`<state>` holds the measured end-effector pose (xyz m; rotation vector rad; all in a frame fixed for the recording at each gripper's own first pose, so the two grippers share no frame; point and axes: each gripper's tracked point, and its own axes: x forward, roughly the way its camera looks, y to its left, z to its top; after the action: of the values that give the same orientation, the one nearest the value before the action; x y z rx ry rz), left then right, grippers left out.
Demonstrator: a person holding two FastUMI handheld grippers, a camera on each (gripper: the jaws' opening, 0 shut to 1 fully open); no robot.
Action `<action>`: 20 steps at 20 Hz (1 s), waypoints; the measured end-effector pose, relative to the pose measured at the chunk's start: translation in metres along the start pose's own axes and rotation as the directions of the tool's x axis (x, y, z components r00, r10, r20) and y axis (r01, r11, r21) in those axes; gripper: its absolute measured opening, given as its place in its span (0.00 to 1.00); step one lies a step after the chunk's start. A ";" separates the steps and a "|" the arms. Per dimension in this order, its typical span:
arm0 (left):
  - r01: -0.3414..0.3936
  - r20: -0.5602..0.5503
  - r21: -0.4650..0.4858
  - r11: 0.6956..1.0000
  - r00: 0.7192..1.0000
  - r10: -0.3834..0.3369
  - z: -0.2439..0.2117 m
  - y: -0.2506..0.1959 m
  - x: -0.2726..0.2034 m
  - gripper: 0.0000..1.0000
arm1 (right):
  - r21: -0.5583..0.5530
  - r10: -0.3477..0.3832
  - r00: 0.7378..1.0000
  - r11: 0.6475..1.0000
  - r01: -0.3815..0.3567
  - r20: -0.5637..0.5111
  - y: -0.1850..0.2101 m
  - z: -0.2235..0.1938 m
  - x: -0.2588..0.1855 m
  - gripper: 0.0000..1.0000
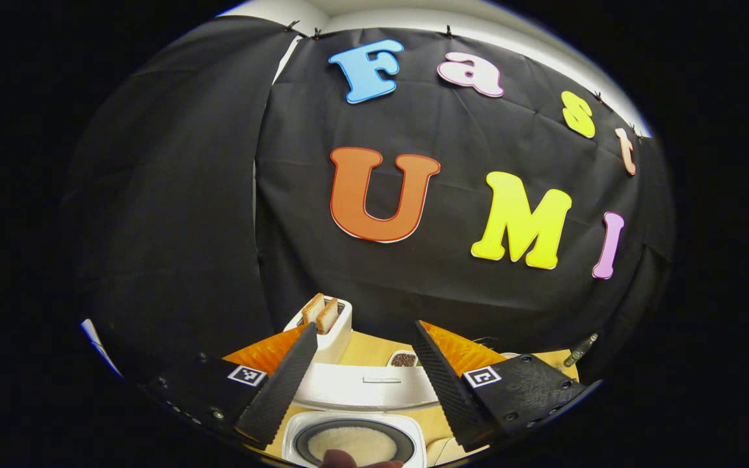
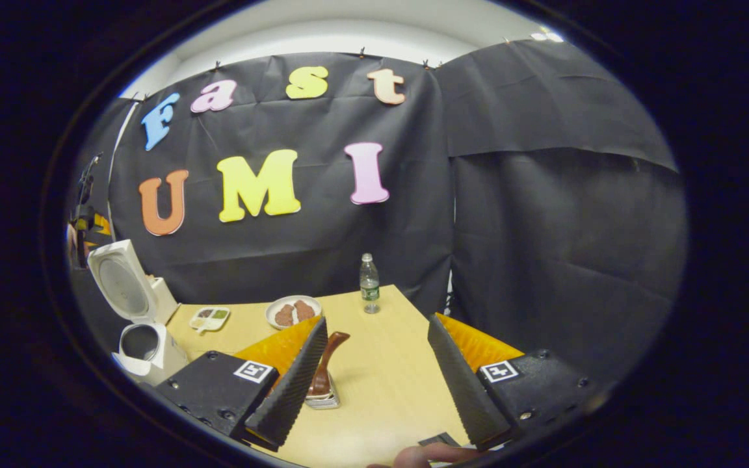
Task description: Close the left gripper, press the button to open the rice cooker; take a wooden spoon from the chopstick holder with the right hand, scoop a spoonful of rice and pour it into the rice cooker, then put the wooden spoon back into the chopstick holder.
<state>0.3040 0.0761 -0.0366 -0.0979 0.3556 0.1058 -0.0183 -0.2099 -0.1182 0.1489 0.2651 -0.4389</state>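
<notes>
Right gripper view: right claw gapes wide, empty, above the bench; spoon in its holder just beside its left finger. Cooker stands open at the bench's far-left corner. Left claw spread wide above the cooker.

The right tool hides part of the chopstick holder.

No word, number or brand can be read on anything here. The left gripper carries two small square coded markers in the left gripper view, one at seven o'clock and one at five o'clock. These are block patterns, not letters. The right gripper bears a like pair in the right gripper view, at seven o'clock and five o'clock. The bottle, at twelve o'clock from that gripper, has a label band too small to read.
</notes>
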 end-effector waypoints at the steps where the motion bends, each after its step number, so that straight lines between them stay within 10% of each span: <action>1: -0.001 -0.012 0.003 1.000 1.000 0.001 -0.004 0.001 0.004 0.95 | 0.010 -0.014 1.000 1.000 0.014 -0.011 -0.003 -0.005 -0.004 1.00; 9: -0.003 -0.125 0.115 0.993 0.992 0.018 -0.037 0.003 -0.018 0.97 | 0.070 0.035 0.999 0.997 -0.033 -0.028 0.029 -0.008 -0.008 1.00; 20: 0.028 -0.437 -0.050 0.998 0.898 -0.047 -0.207 -0.003 -0.128 0.96 | -0.036 0.220 0.972 0.974 -0.224 -0.079 0.094 -0.022 0.000 1.00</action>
<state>0.1138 0.0383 -0.1845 -0.1721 0.8042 0.0520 0.0176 -0.1212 -0.1314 0.1492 0.3278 -0.2051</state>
